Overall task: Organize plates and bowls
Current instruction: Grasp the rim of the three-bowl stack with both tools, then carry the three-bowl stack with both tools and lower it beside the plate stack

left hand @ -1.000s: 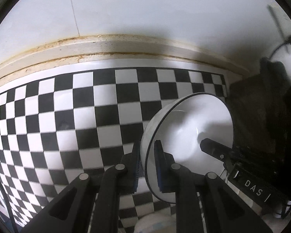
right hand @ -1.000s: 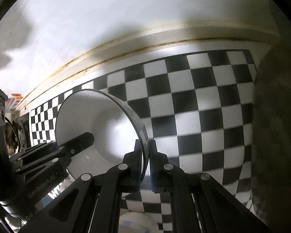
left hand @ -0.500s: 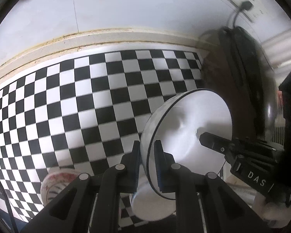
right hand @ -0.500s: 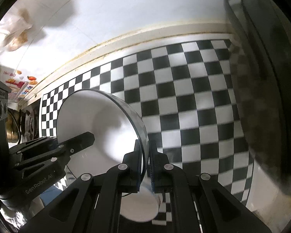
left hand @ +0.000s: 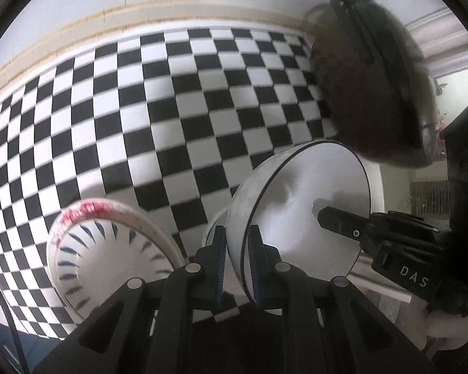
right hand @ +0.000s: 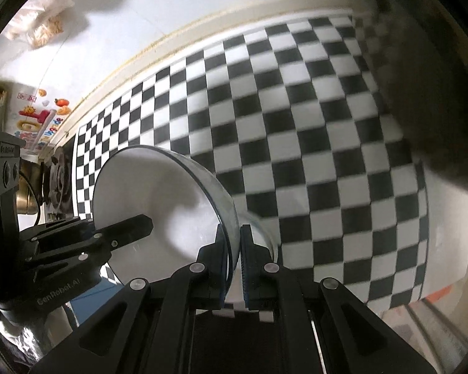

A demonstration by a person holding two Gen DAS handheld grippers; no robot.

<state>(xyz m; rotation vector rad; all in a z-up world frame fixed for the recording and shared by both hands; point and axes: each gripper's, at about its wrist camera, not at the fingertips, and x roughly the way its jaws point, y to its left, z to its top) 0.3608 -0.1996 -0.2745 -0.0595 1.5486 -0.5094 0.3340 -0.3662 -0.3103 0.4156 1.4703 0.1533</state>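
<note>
Both grippers hold one white bowl with a thin dark rim, tilted on its side above the checkered surface. My left gripper is shut on the bowl's rim on one side. My right gripper is shut on the opposite rim of the same bowl. Each view shows the other gripper's finger inside the bowl. A second bowl with a red rim and blue dashes sits at lower left in the left wrist view. Another white dish lies just under the held bowl.
A black-and-white checkered cloth covers the counter up to a cream wall ledge. A large dark pan stands at the right, also seen blurred in the right wrist view. A stove burner lies far left.
Both grippers have pulled back and risen with the white bowl. The red-rimmed bowl has come fully into the left wrist view and more of the counter shows.
</note>
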